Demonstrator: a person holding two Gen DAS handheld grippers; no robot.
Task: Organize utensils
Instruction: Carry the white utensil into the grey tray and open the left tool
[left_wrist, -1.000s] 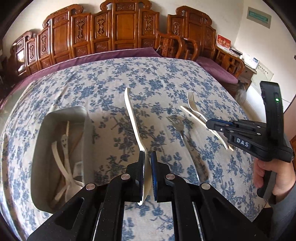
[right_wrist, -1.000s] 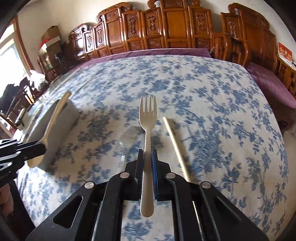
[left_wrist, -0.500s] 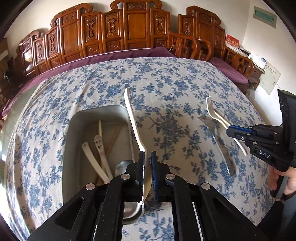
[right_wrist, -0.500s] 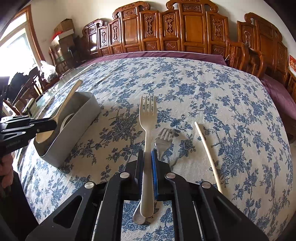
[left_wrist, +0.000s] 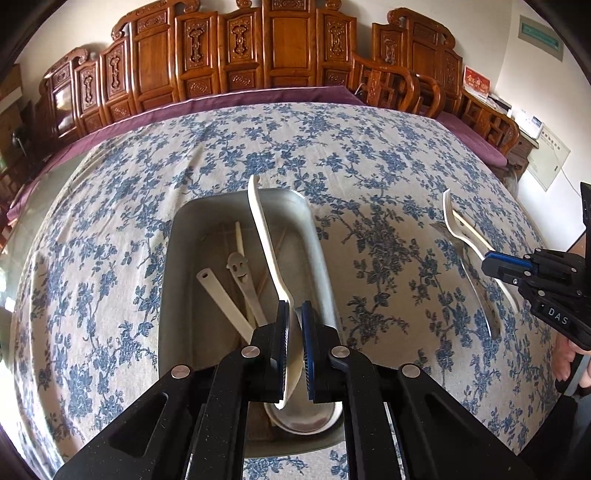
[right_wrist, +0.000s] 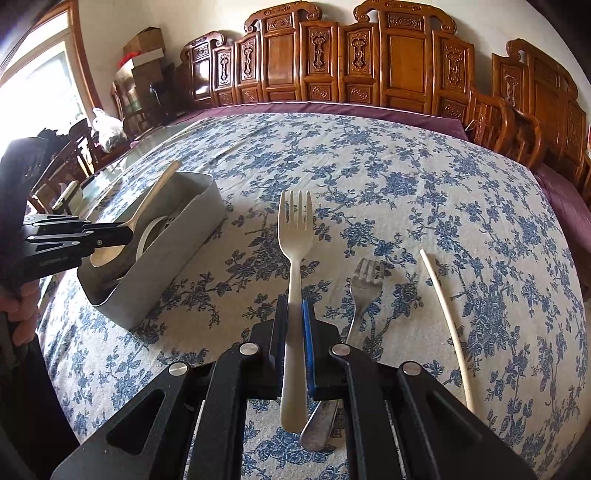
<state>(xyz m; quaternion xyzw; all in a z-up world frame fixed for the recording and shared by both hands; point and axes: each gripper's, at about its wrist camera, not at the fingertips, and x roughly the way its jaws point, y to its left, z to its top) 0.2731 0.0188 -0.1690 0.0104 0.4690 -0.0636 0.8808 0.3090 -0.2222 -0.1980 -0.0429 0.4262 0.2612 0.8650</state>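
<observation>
Blue-flowered tablecloth (left_wrist: 369, 155), carved wooden chairs (right_wrist: 369, 55) along the far wall.

The left gripper (left_wrist: 294, 345) hangs over the grey metal bin (left_wrist: 177, 295), its fingers clamped on a cream spoon (left_wrist: 264, 236); the right gripper (right_wrist: 294, 339) grips a cream fork (right_wrist: 295, 229) above the cloth, right of the bin. In the bin lie several utensils, including a smiley-faced one (left_wrist: 240, 269). A metal fork (right_wrist: 364, 284) and a chopstick (right_wrist: 447, 325) lie on the cloth at right.
</observation>
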